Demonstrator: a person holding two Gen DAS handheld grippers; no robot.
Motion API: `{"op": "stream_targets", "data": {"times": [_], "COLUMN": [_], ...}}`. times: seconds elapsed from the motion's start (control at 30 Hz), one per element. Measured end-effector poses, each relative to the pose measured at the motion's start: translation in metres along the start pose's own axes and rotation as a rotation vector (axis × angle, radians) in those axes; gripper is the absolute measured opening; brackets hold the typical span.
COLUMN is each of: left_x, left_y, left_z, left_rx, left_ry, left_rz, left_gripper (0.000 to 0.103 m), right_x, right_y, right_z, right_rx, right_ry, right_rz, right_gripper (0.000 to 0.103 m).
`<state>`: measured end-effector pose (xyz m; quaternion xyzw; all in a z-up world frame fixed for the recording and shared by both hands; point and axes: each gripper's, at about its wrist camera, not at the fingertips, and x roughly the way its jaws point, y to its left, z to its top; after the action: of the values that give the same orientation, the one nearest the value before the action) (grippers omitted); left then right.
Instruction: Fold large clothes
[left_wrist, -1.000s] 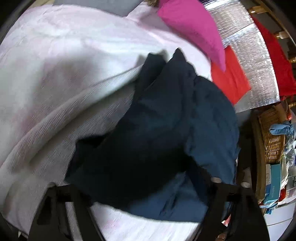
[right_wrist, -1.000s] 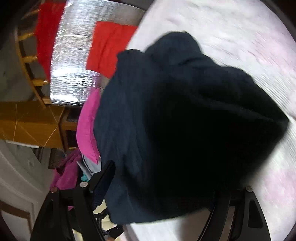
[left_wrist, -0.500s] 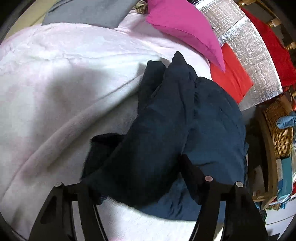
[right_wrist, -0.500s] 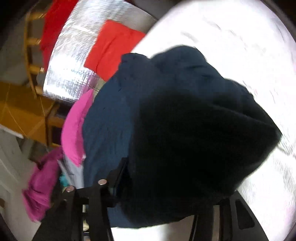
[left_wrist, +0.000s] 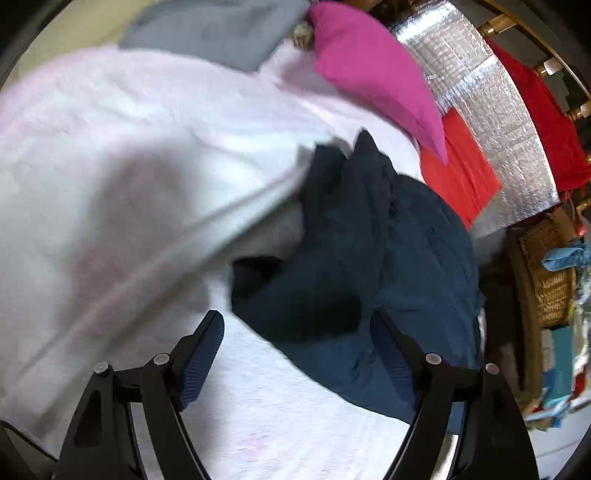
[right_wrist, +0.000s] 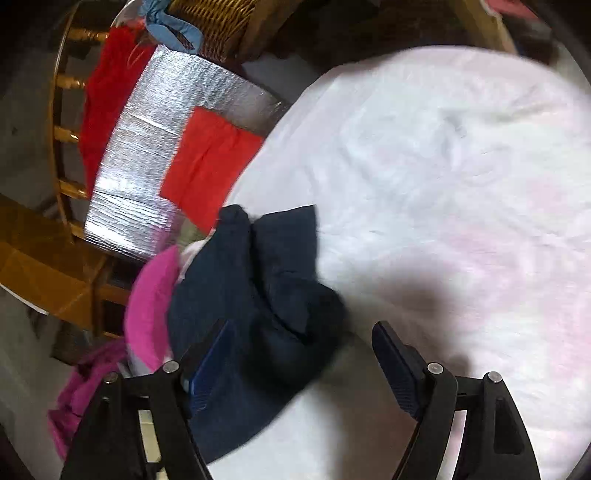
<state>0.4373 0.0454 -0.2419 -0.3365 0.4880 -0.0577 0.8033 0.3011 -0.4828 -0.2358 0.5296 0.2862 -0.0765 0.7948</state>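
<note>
A dark navy garment (left_wrist: 373, 266) lies bunched on a white-pink fleece blanket (left_wrist: 129, 155). In the left wrist view my left gripper (left_wrist: 297, 343) is open and empty, its fingers just short of the garment's near edge. In the right wrist view the same garment (right_wrist: 258, 302) lies crumpled at the blanket's (right_wrist: 443, 184) left edge. My right gripper (right_wrist: 303, 350) is open and empty, with the garment's bulge lying between and ahead of its fingers.
A magenta pillow (left_wrist: 376, 74), a red cloth (left_wrist: 461, 173) on a silver foil mat (left_wrist: 491, 122) and a grey cloth (left_wrist: 221, 29) lie beyond the garment. A wicker basket (left_wrist: 550, 273) stands at the right. Wooden furniture (right_wrist: 44, 280) is at the left.
Both grippers have opened and let go of the navy garment, which dropped onto the blanket in a heap. Both grippers have drawn back from it.
</note>
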Motion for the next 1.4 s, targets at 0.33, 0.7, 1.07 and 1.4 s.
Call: {"op": "stream_targets", "data": {"times": [0.33,0.7,1.07,1.4], "left_x": [0.01,0.005,-0.07,-0.059], "left_y": [-0.015,-0.04,-0.087,-0.107], "left_z": [0.01,-0.001,-0.047,-0.054], "left_rx": [0.061,0.209,0.499,0.599], "left_ry": [-0.062,-0.08,-0.447,-0.449], "left_rz": [-0.008,0.228,0.318,0.327], "left_gripper": [0.047,0.068,0.086,0.086], "right_x": [0.032,0.033,-0.031,0.015], "right_y": [0.057,0.063,0.1,0.123], "right_z": [-0.005,-0.007,-0.039,-0.078], "right_rx": [-0.238,-0.282,-0.516,-0.647], "right_ry": [-0.035,-0.038,-0.224,-0.062], "right_rz": [-0.074,-0.246,-0.171,-0.12], "right_gripper": [0.039,0.065,0.077,0.055]}}
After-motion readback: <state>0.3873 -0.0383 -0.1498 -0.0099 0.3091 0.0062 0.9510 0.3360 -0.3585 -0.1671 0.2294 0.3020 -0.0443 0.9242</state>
